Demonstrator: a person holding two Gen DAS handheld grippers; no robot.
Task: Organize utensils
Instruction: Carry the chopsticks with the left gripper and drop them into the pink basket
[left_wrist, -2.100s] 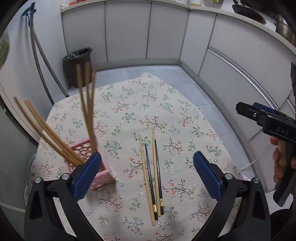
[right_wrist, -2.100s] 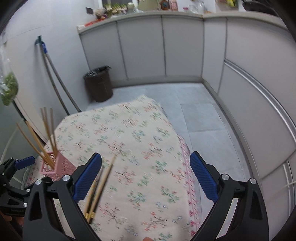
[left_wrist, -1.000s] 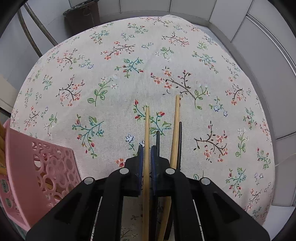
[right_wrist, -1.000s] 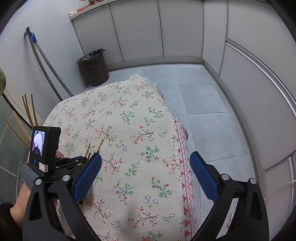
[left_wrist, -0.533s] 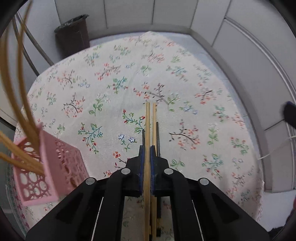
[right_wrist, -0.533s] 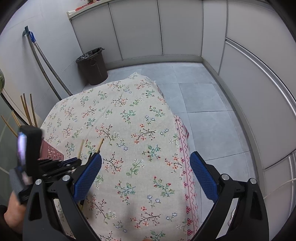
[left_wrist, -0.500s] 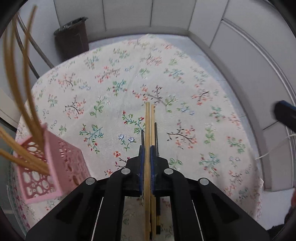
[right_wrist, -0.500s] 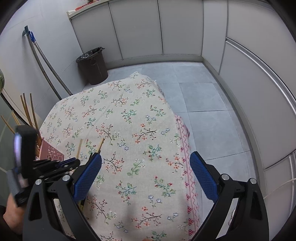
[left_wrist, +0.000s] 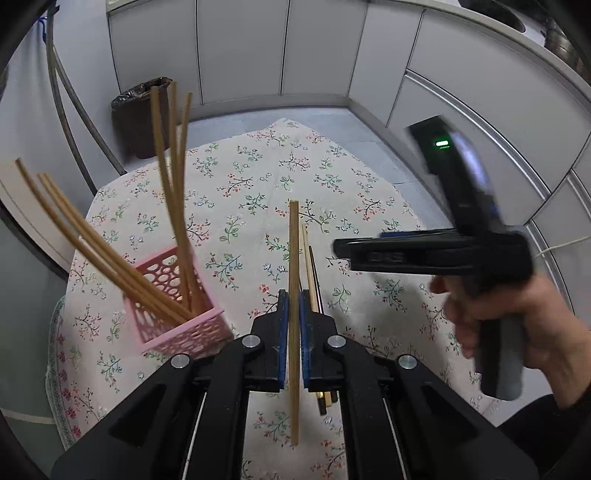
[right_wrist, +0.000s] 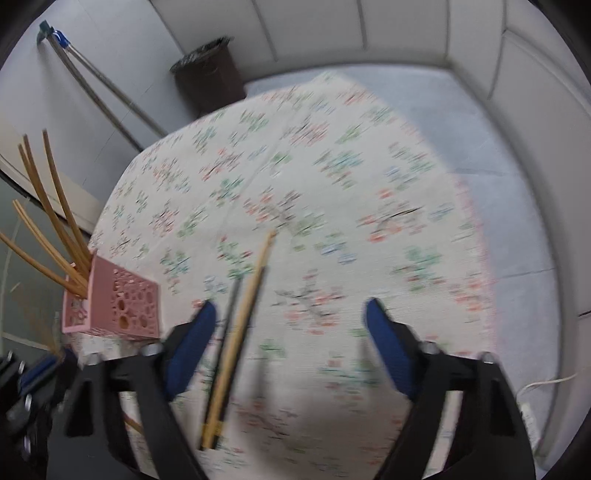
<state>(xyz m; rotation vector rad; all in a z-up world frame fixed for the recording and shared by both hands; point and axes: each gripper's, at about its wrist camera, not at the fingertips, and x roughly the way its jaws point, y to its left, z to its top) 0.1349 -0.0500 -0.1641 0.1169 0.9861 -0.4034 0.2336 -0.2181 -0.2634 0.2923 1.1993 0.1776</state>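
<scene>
A floral tablecloth (left_wrist: 236, 177), woven and matte, fills the middle of the left wrist view. At lower left of that view sits the pink perforated plastic basket (left_wrist: 177, 325), square-sided, with several bamboo chopsticks (left_wrist: 173, 192) leaning out of it toward the upper left. The left gripper (left_wrist: 291, 306) has its blue pads pressed onto a single bamboo chopstick (left_wrist: 293, 258), lifted off the cloth, its long axis running straight ahead along the fingers. The basket lies just left of those jaws, so the left hand is clearly the nearer one. The remaining chopsticks (right_wrist: 236, 325), pale bamboo and thin dark ones, lie together on the cloth just inside the left finger of the right gripper (right_wrist: 291, 332), whose jaws are spread wide and empty.
</scene>
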